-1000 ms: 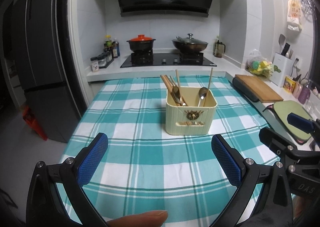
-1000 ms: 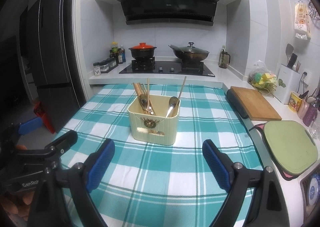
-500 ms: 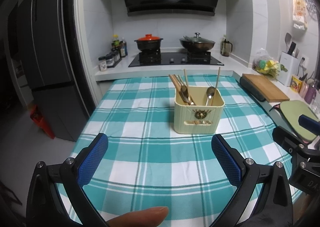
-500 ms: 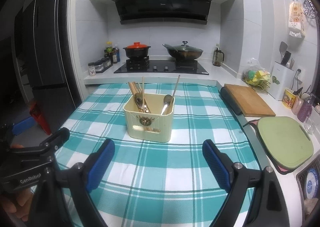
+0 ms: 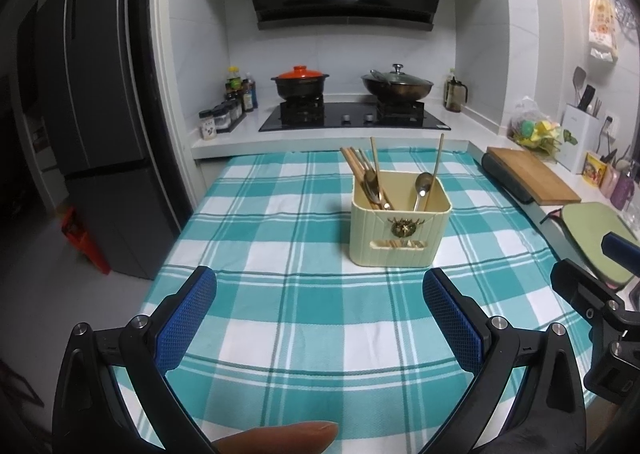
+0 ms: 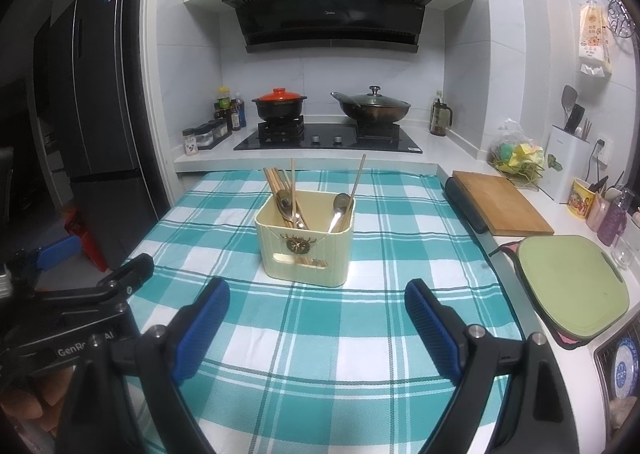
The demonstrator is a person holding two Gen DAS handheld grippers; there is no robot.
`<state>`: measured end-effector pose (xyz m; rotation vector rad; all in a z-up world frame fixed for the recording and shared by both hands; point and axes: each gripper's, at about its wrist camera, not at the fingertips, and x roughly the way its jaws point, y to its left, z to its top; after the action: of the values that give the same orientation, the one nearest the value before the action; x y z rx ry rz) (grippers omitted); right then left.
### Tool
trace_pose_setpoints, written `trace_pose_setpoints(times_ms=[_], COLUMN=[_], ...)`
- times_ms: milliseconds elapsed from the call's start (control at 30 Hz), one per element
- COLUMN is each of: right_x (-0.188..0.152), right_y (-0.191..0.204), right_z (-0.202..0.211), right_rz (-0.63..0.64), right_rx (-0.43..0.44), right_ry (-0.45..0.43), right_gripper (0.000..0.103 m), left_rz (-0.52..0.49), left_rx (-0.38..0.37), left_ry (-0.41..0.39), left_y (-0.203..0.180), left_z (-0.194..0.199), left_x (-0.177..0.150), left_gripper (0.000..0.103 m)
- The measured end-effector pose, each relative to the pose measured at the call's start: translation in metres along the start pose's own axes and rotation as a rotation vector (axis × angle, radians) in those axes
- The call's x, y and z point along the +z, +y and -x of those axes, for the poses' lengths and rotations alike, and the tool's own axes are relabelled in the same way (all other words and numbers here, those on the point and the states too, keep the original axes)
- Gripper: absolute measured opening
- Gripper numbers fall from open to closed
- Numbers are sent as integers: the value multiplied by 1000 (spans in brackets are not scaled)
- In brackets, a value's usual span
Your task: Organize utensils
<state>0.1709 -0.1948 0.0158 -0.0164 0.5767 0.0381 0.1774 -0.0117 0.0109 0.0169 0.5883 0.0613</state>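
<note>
Cream plastic holder (image 5: 401, 232) stands upright on the teal-and-white checked tablecloth (image 5: 280, 318), roughly mid-table in the left wrist view, and serves as the landmark. Inside it: wooden chopsticks (image 5: 354, 164) and a spoon leaning in its left half, a second spoon (image 5: 422, 187) and one more stick in its right half. Left gripper (image 5: 320, 310) sits nearer the camera than the holder, blue pads spread wide, only cloth between them, well apart from the holder. A fingertip (image 5: 280, 436) shows at the bottom edge, below the gripper. Right of the holder, part of the other gripper's black frame enters at the picture's edge. Behind the holder, a stove (image 5: 354, 120) carries a red-lidded pot (image 5: 301, 82) and a wok; to the holder's right lie a wooden board (image 5: 532, 178) and a green board. Right wrist view: the same holder (image 6: 306, 240) stands just beyond the right gripper (image 6: 317, 324), slightly left of centre. Right gripper's jaws stand wide, nothing gripped, clear of the holder. Left of the holder, low down, the left gripper's black frame (image 6: 80, 306) hangs beyond the cloth's edge. Green board (image 6: 570, 286) lies right of the holder, off the cloth.
</note>
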Motion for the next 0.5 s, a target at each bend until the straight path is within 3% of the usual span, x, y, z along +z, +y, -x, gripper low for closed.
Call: trace_pose_setpoints(times_ms=[500], right_x=[-2], right_y=[3], right_z=[-3], right_rz=[-8], right_rx=[26], right_ry=[11], right_gripper=[91], left_rz=[4], left_rx=[3], left_ry=[-1], left_y=[2], left_z=[0], left_x=[-1], left_gripper=[103])
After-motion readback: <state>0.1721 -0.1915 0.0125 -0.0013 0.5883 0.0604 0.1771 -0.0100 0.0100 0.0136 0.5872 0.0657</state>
